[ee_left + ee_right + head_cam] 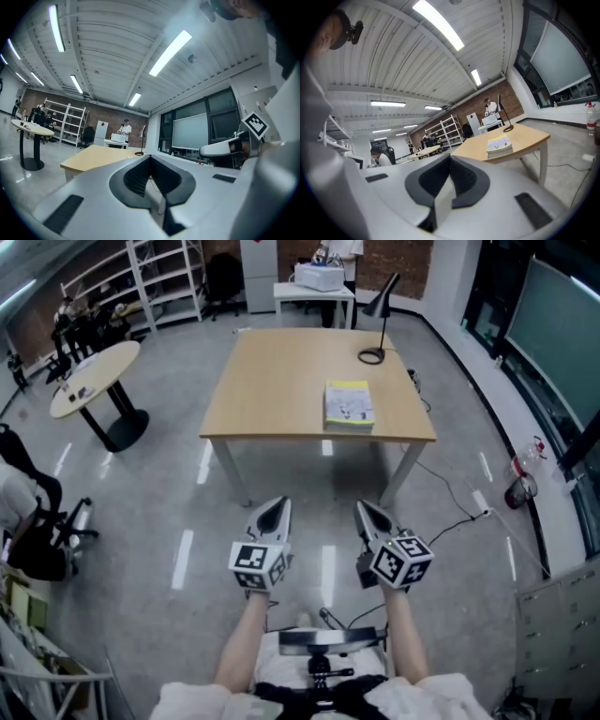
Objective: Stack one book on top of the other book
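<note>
The person stands back from the table (281, 381), well apart from its near edge, with both forearms held out in front, side by side. Each hand carries its tool pointing ahead toward the table, roughly level, with the marker cube on top.

The left gripper (275, 507) has its jaws clenched together with nothing between them; its own view shows the dark pads meeting at the tip. The right gripper (367, 510) is the same, jaws pressed shut and empty. The two tips sit near each other but do not touch.

The books (349, 406) lie on the right half of the table, close to its near edge. They lie as one pile with a yellow cover on top, and the right gripper view shows a thicker layer under it. A black desk lamp (378, 324) stands at the far right of the table. A round table (94, 376) stands off to the left on the grey floor (169, 512).
</note>
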`<control>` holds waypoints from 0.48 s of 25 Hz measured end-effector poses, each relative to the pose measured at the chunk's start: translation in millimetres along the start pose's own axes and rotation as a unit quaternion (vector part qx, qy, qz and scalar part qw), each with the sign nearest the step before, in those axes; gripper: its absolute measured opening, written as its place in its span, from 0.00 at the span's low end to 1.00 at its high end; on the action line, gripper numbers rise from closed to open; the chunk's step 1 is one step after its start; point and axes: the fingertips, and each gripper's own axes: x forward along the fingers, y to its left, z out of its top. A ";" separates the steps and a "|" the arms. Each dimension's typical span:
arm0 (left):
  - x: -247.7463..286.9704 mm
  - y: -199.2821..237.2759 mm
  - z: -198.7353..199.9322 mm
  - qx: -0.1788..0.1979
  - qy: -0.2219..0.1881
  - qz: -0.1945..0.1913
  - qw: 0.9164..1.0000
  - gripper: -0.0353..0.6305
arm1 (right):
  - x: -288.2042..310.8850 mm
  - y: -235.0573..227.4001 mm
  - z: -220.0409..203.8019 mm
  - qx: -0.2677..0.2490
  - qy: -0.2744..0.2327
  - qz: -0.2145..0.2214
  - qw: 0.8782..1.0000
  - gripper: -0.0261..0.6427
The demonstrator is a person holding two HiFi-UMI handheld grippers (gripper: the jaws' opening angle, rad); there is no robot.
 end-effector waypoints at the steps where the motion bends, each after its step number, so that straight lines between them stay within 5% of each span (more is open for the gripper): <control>1: -5.6 -6.4 -1.5 -0.002 -0.003 0.000 1.000 0.06 | -8.8 0.8 -4.8 0.003 0.003 -0.002 1.000 0.04; 12: -99.1 -90.5 -15.5 0.000 0.016 0.002 1.000 0.06 | -120.7 45.2 -51.2 0.007 0.026 0.013 1.000 0.04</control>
